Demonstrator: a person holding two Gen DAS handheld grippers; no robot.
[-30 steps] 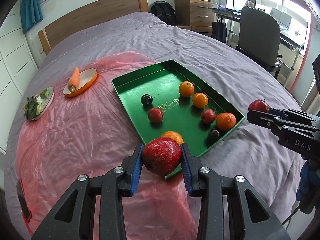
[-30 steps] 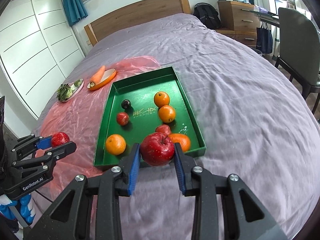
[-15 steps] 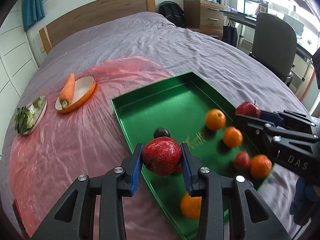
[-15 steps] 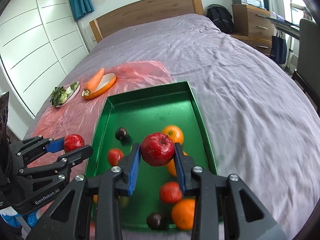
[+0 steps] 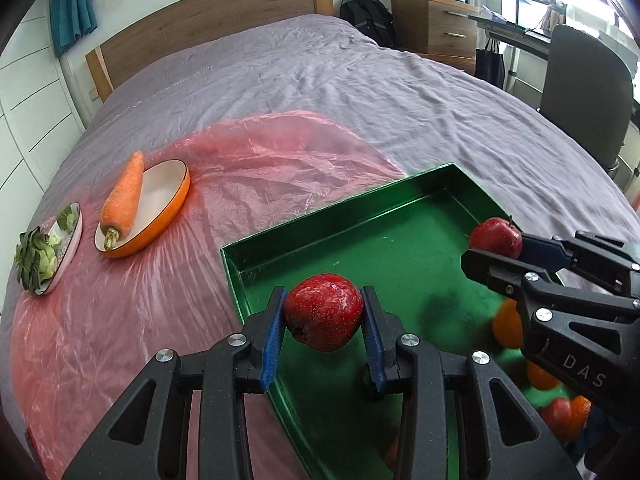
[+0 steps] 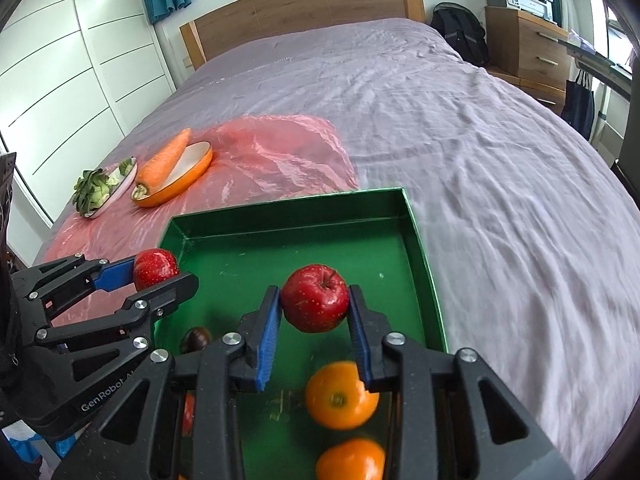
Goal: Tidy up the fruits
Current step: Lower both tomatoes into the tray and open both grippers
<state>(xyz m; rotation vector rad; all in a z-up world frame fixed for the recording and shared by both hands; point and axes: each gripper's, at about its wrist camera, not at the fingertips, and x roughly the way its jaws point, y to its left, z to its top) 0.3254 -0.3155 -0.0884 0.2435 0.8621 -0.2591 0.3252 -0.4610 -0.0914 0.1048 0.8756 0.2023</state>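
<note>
two red apples ride clamped, one in each hand-held gripper, left (image 5: 323,312) and right (image 6: 315,303), above the green tray (image 6: 420,240); next, lower and release.

Two red apples (image 5: 324,312) (image 6: 315,298) above green tray (image 6: 420,240)

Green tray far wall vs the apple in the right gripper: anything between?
Bare. Right wrist view shows only empty floor of the green tray between its far wall and the apple held in the right gripper.
</note>
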